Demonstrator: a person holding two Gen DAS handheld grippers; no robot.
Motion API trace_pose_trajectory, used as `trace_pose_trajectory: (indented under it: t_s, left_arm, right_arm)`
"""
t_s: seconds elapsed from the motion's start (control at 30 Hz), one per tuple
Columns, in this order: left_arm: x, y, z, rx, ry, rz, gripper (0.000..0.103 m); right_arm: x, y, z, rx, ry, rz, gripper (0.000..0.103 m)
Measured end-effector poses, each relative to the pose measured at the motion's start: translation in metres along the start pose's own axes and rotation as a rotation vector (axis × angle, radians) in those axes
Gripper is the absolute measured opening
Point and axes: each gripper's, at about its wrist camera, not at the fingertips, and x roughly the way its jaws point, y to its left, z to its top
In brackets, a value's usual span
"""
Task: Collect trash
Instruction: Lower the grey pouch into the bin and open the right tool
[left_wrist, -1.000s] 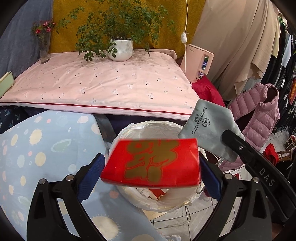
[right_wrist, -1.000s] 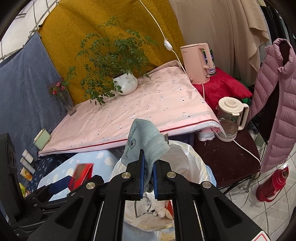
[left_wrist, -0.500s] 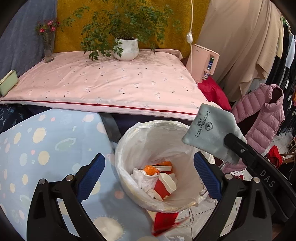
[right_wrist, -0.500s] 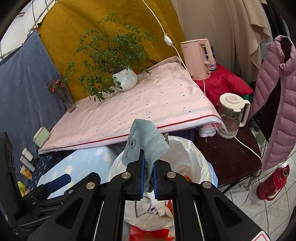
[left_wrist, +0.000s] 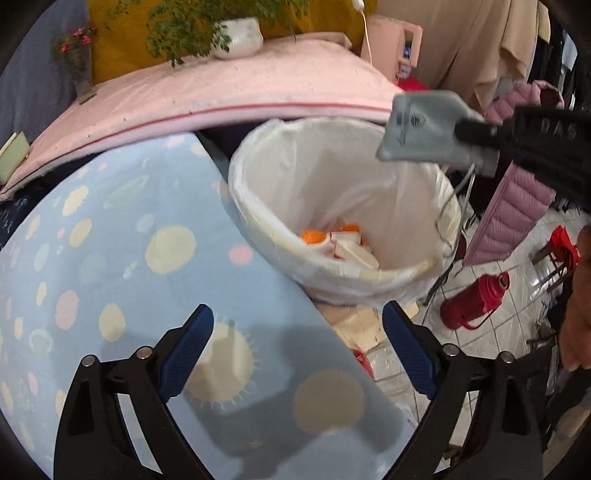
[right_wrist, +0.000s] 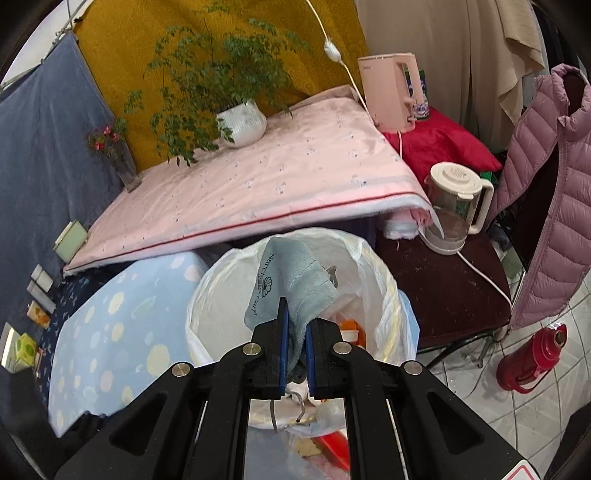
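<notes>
A white-lined trash bin (left_wrist: 413, 273) (right_wrist: 207, 295) stands beside a table with a blue spotted cover and holds orange and white trash (left_wrist: 314, 236). My left gripper (left_wrist: 297, 343) is open and empty above the blue cover's edge, just short of the bin. My right gripper (right_wrist: 295, 328) (left_wrist: 476, 129) is shut on a grey-blue cloth pouch (right_wrist: 291, 273) (left_wrist: 421, 125) with printed lettering, held above the bin's mouth. A red packet (right_wrist: 332, 446) lies low beside the bin; a red sliver (left_wrist: 364, 363) shows past the cover's edge.
Behind the bin is a pink-covered table (right_wrist: 258, 184) with a potted plant (right_wrist: 242, 122) and a pink kettle (right_wrist: 391, 96). A glass kettle (right_wrist: 454, 206) sits on a dark stool. A red thermos (left_wrist: 476, 299) stands on the tiled floor by a pink puffer jacket (right_wrist: 546, 192).
The red packet left my left gripper's jaws and dropped outside the bin. The left gripper sank toward the blue cover. The right gripper lowered slightly with the pouch.
</notes>
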Motion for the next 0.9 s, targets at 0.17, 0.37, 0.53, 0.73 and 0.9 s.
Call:
trace_pose_trajectory:
  t_s: [0.17, 0.37, 0.53, 0.73, 0.9]
  left_arm:
    - [-0.009, 0.005, 0.006, -0.007, -0.039, 0.022, 0.088]
    - [-0.016, 0.020, 0.013, -0.043, -0.065, 0.062, 0.088]
    - [-0.023, 0.032, 0.018, -0.067, -0.092, 0.093, 0.088]
    - [-0.025, 0.045, 0.024, -0.093, -0.105, 0.120, 0.088]
    - [-0.026, 0.050, 0.029, -0.100, -0.113, 0.132, 0.089]
  right_arm:
    - [0.003, 0.007, -0.001, -0.018, 0.002, 0.016, 0.007]
    - [0.012, 0.019, 0.003, -0.027, 0.008, 0.037, 0.007]
    - [0.021, 0.029, 0.006, -0.037, 0.017, 0.048, 0.007]
    - [0.032, 0.039, 0.008, -0.053, 0.035, 0.056, 0.008]
    - [0.040, 0.042, 0.009, -0.056, 0.053, 0.059, 0.010]
